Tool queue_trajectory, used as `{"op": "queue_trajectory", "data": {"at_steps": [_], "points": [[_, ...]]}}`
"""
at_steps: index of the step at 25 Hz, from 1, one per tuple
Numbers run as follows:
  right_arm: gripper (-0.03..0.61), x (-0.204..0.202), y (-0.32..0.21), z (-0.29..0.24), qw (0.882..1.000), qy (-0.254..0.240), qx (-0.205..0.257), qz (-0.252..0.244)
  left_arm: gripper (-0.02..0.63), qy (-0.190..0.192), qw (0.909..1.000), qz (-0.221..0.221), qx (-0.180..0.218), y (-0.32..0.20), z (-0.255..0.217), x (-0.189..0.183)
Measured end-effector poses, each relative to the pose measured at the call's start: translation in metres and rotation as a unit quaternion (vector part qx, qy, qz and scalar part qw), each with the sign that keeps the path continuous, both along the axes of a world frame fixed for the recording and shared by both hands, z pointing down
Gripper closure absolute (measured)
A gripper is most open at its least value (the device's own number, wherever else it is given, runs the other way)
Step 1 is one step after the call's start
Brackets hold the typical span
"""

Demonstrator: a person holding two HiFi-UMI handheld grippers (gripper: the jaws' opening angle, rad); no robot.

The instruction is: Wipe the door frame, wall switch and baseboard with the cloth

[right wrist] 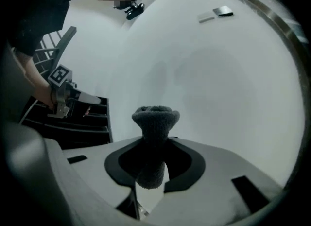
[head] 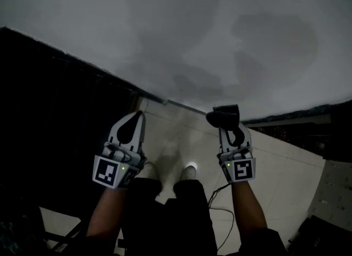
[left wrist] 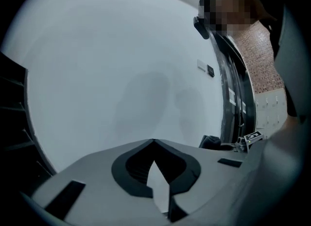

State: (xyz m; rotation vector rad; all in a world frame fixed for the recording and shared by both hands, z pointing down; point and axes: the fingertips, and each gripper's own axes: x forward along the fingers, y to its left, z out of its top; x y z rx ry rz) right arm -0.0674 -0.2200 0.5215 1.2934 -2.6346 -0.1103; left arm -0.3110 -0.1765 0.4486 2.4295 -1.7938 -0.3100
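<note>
A dark grey cloth (head: pixel 223 116) is bunched into a wad, and my right gripper (head: pixel 230 126) is shut on it. In the right gripper view the cloth (right wrist: pixel 154 123) sticks up out of the shut jaws toward the white wall. My left gripper (head: pixel 136 116) hangs beside it with its tips together and nothing between them; its own view shows the left gripper (left wrist: pixel 154 142) pointed at bare wall. The wall switch (left wrist: pixel 206 68) sits up the wall next to the dark door frame (left wrist: pixel 233 98), and it appears as the wall switch (right wrist: pixel 216 13) in the right gripper view. A thin baseboard strip (head: pixel 179 104) runs where wall meets floor.
A black slatted rack (head: pixel 49 117) stands at my left against the wall. Pale floor tiles (head: pixel 286 161) lie below, with the person's legs and shoes (head: pixel 190 169) between the grippers. A thin cable (head: pixel 220 211) trails on the floor.
</note>
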Motion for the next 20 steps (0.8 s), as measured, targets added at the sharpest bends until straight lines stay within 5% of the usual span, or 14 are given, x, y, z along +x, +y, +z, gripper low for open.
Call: {"op": "queue_trajectory", "data": {"at_steps": [7, 13, 17, 20], "points": [[0.488, -0.052, -0.040, 0.173, 0.996, 0.035, -0.024, -0.083, 0.623, -0.013, 0.9998, -0.014, -0.010, -0.017, 0.162, -0.028], [0.488, -0.107, -0.056, 0.361, 0.975, 0.096, -0.031, -0.198, 0.623, -0.028, 0.9995, -0.006, -0.009, -0.031, 0.315, -0.032], [0.488, -0.152, -0.077, 0.459, 0.963, 0.098, -0.035, -0.250, 0.623, -0.035, 0.9992, -0.002, 0.018, -0.039, 0.370, -0.043], [0.488, -0.177, -0.087, 0.527, 0.964, 0.065, -0.084, -0.243, 0.623, -0.025, 0.9997, -0.008, 0.003, -0.045, 0.396, -0.044]]}}
